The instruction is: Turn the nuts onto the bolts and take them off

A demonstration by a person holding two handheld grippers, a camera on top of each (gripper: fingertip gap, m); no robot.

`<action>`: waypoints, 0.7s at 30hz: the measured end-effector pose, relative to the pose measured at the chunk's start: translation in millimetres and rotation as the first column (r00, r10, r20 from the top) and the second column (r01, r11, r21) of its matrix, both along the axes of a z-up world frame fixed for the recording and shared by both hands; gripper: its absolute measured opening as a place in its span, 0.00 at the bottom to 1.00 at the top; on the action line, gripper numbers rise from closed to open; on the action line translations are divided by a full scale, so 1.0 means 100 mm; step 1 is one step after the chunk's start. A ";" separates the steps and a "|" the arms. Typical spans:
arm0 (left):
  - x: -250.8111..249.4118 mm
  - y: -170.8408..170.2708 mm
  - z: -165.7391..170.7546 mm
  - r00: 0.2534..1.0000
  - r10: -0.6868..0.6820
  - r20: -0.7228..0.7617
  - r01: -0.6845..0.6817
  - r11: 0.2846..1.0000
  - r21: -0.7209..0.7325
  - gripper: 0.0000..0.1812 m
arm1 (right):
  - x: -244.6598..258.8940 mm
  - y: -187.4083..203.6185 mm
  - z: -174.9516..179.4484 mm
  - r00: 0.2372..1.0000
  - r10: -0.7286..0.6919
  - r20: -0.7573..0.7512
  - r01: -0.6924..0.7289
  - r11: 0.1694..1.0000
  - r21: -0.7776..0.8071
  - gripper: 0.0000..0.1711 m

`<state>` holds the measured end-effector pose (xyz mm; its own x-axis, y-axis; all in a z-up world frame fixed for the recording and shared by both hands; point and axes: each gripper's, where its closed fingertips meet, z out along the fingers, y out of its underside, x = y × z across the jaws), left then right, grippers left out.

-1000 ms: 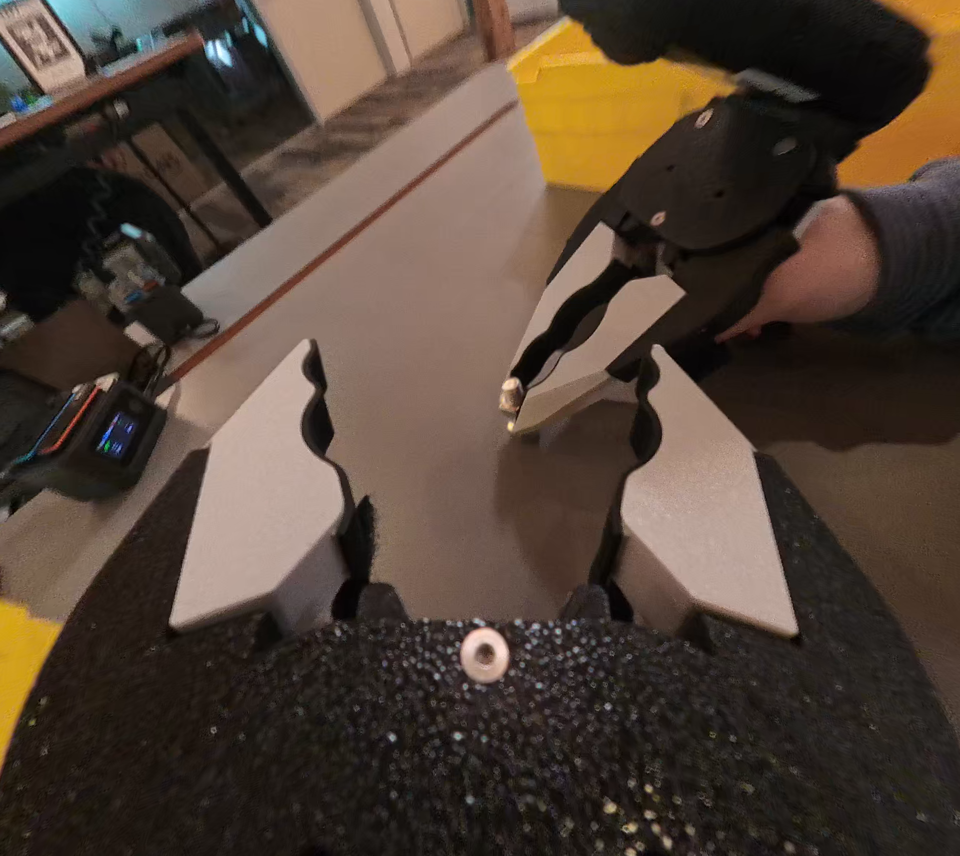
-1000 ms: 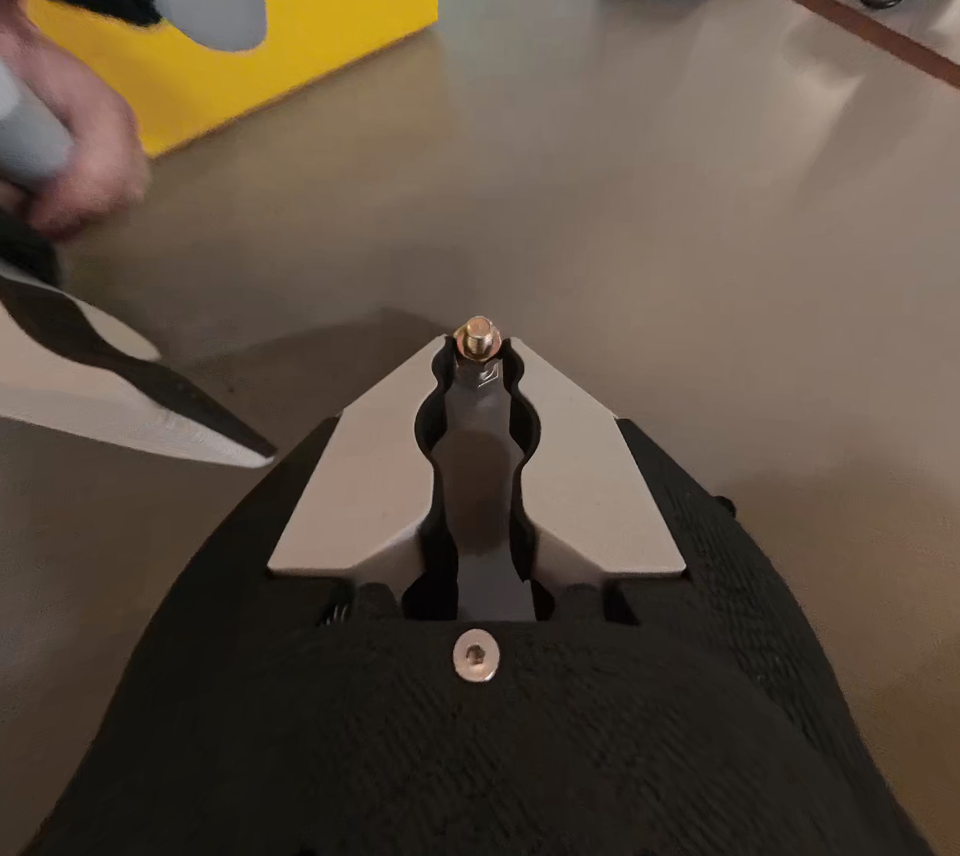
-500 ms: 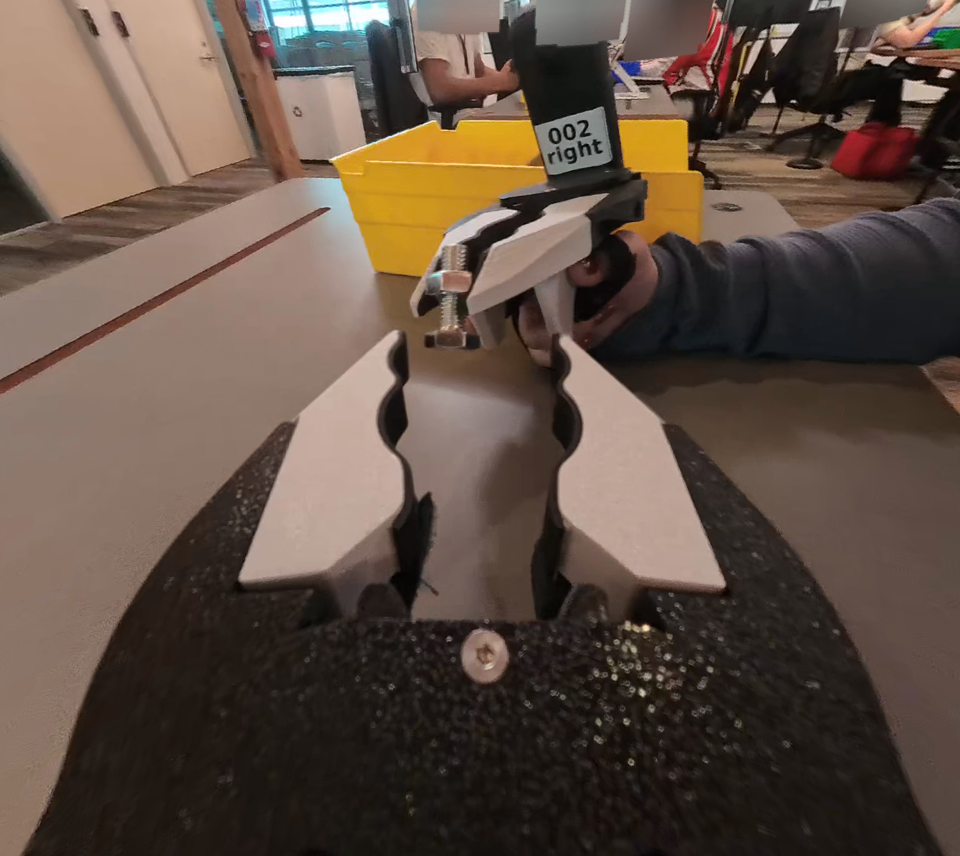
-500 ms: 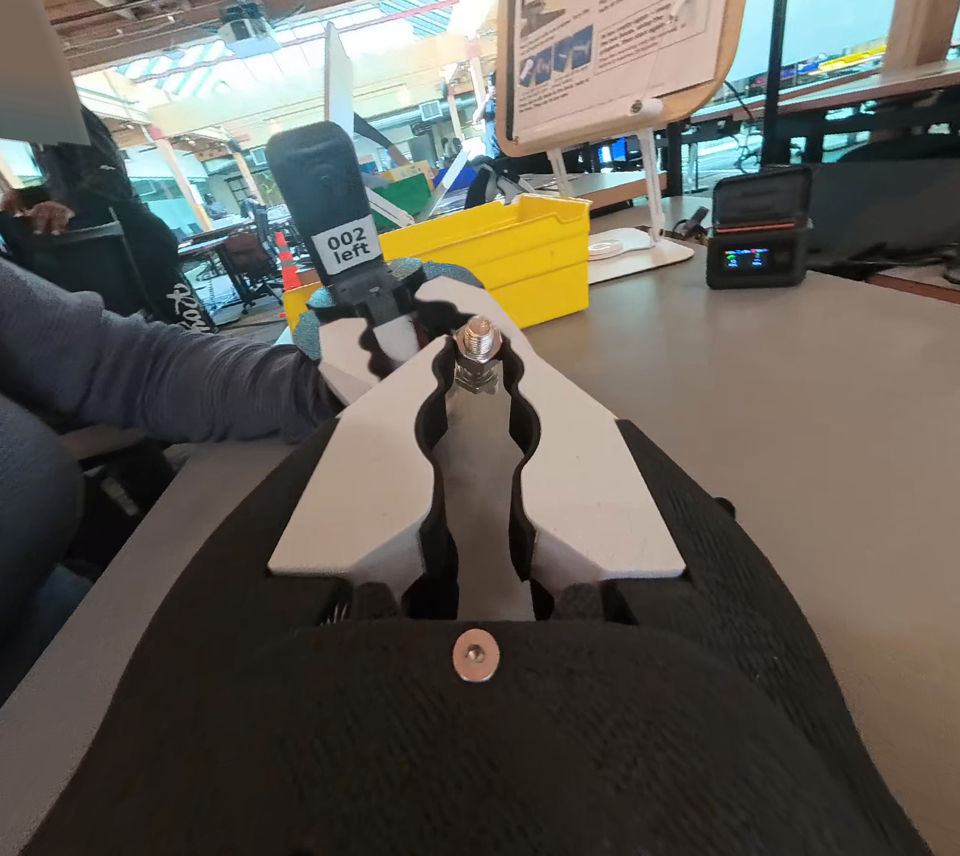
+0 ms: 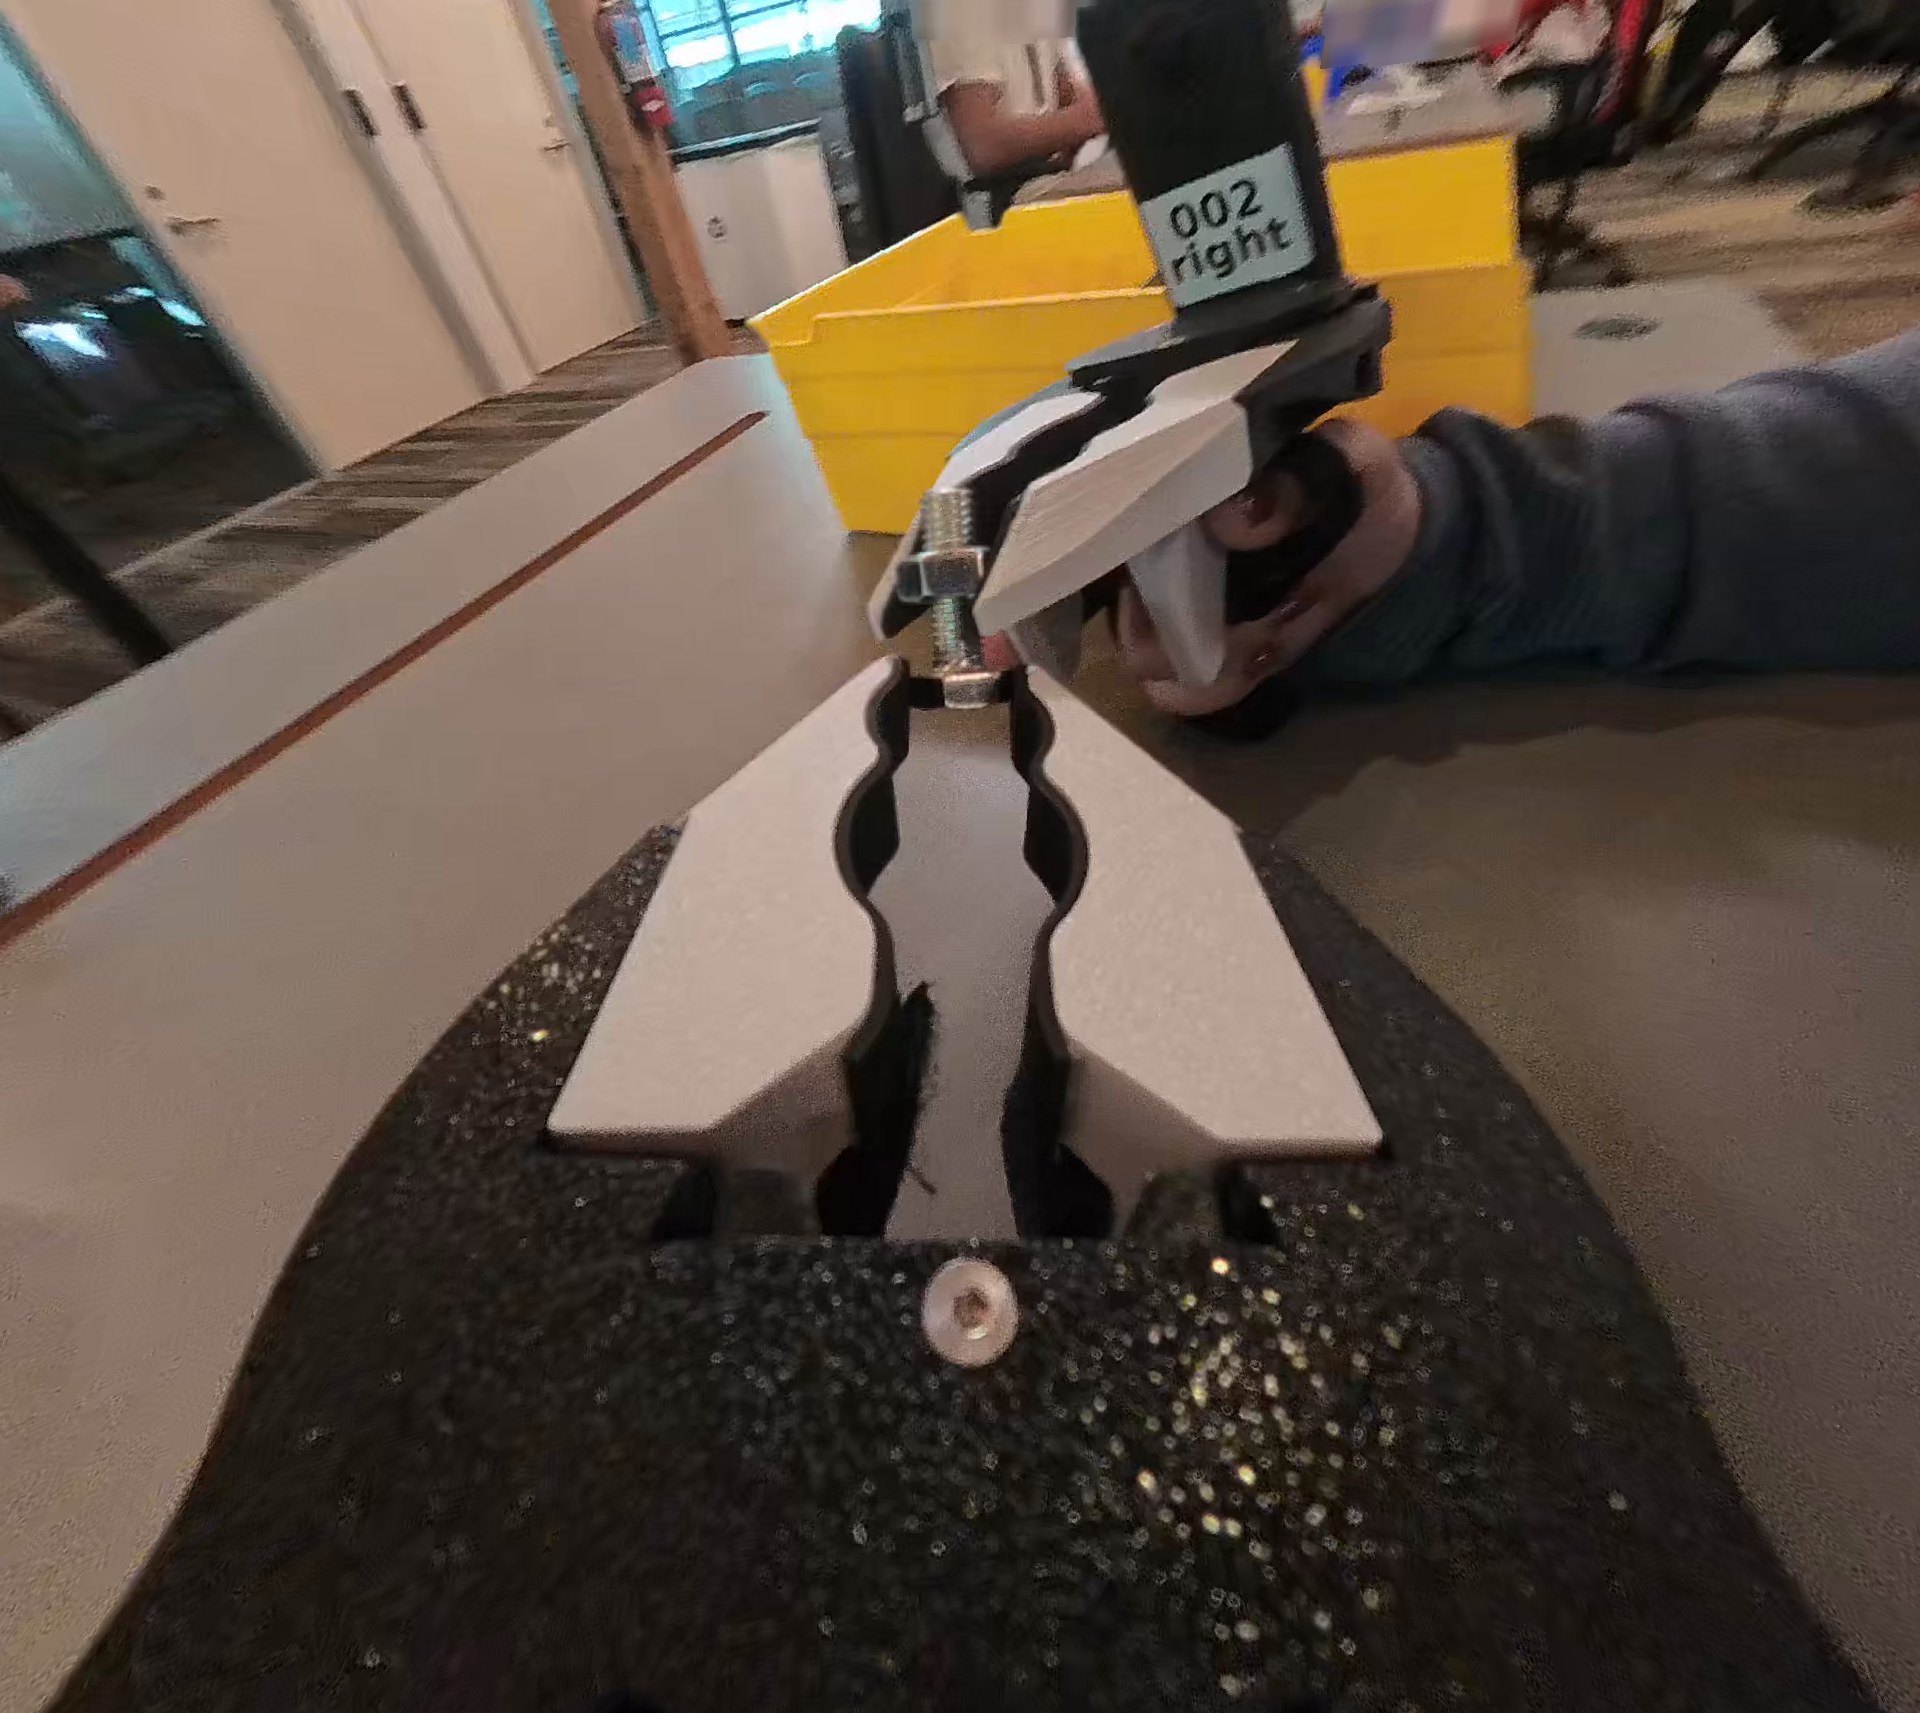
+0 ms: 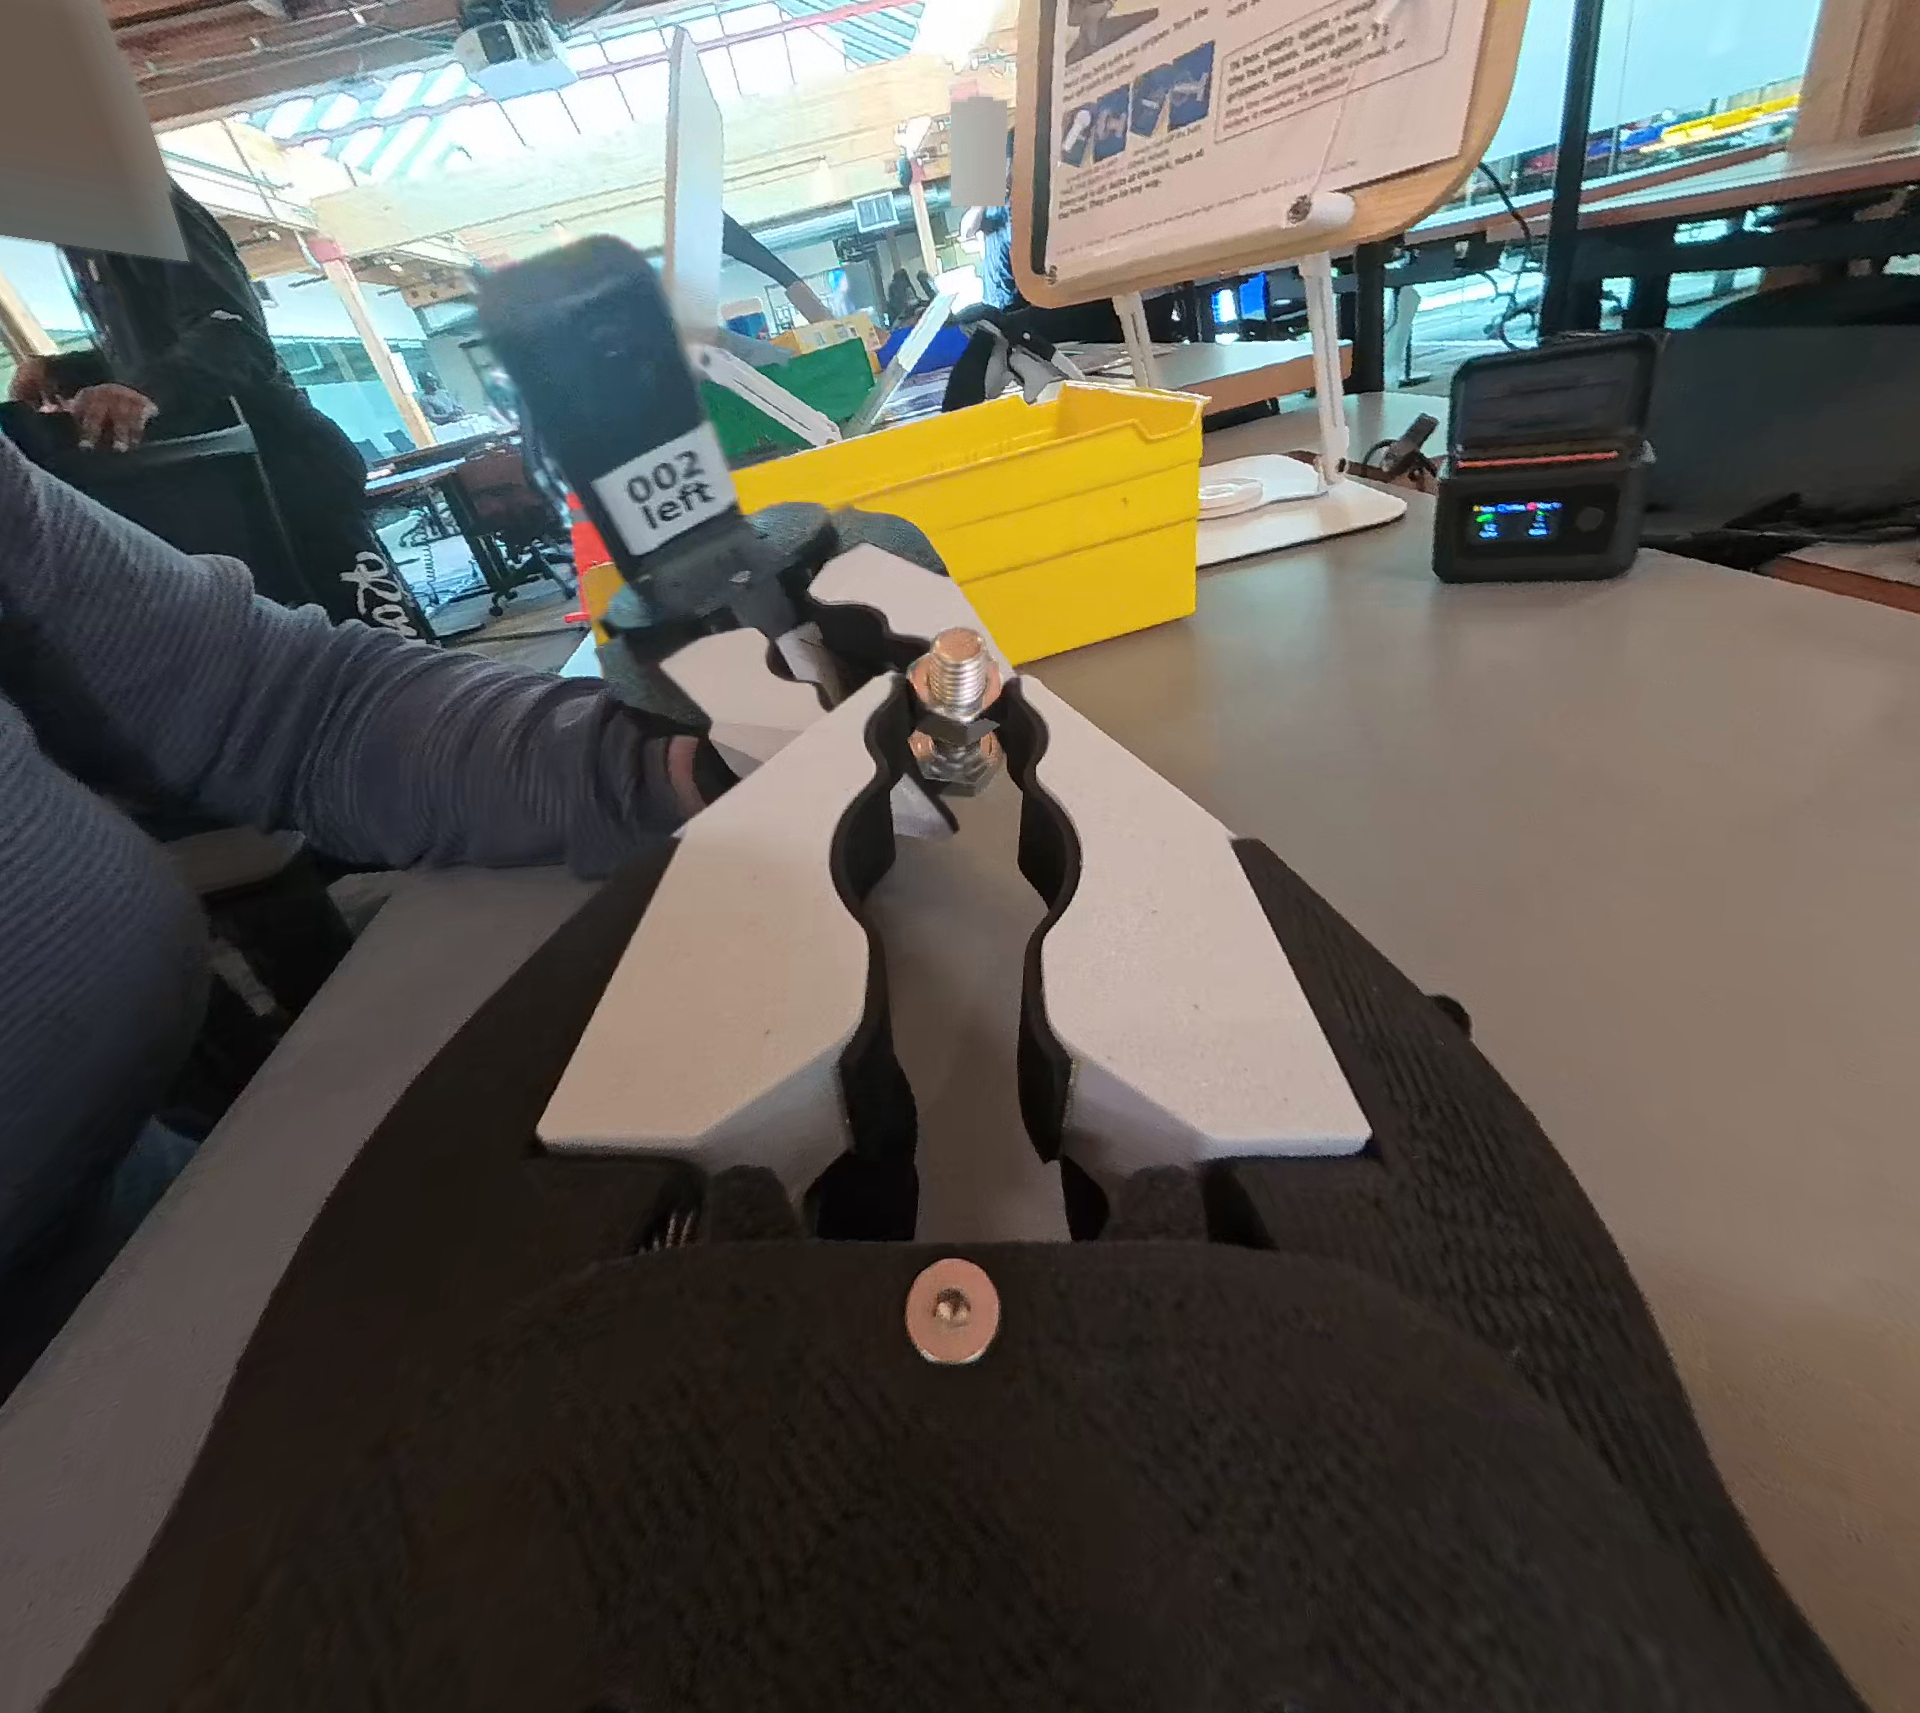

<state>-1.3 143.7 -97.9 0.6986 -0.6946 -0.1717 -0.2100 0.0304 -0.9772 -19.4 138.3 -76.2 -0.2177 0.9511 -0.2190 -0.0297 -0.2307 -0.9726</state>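
A silver bolt (image 5: 953,624) stands upright above the grey table (image 5: 1558,988), threads up and head down. A hex nut (image 5: 940,572) sits partway down its threads. My right gripper (image 6: 951,713) is shut on the nut (image 6: 951,692); the bolt's threaded end (image 6: 961,661) sticks up above its fingertips. My left gripper (image 5: 963,692) is shut around the bolt's head (image 5: 968,689), right under the right gripper's fingers (image 5: 1122,500). In the right wrist view the left gripper's fingers (image 6: 727,687) reach in from the left, under the bolt head (image 6: 951,764).
A yellow bin (image 5: 987,333) stands behind the grippers on the table; another yellow bin (image 6: 1039,500) shows in the right wrist view. A black device with a small screen (image 6: 1538,479) and an instruction board on a white stand (image 6: 1247,53) stand far right. People sit at desks beyond. Left and right tips are no more than a few centimetres apart.
Both grippers rose from the table and levelled out. The right one brought the bolt and nut up; the left one moved in and closed from wide open onto the bolt's head.
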 end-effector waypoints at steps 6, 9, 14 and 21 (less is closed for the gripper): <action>-0.25 0.12 -0.16 0.885 0.230 -0.404 -0.155 0.965 0.211 0.09 | -0.03 0.10 -0.09 0.986 -0.147 0.075 0.140 0.987 0.084 0.25; -0.32 0.14 -0.28 0.759 0.285 -0.586 -0.100 0.939 0.328 0.09 | -0.03 0.10 -0.38 0.949 -0.143 0.282 0.116 0.987 0.113 0.41; -0.27 0.13 -0.47 0.679 0.244 -0.692 0.012 0.939 0.343 0.09 | 0.00 -0.03 -0.55 0.915 -0.046 0.400 0.032 0.999 0.042 0.40; -0.18 0.09 -0.60 0.681 0.171 -0.712 0.066 0.954 0.293 0.09 | -0.02 -0.28 -0.48 0.939 0.006 0.343 -0.076 0.979 0.190 0.31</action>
<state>-19.3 153.2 -157.6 0.3044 -0.5006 -0.8104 -0.8539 0.2336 -0.4650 -21.3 110.1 -123.7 -0.2038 0.9744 -0.0950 0.3148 -0.0266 -0.9488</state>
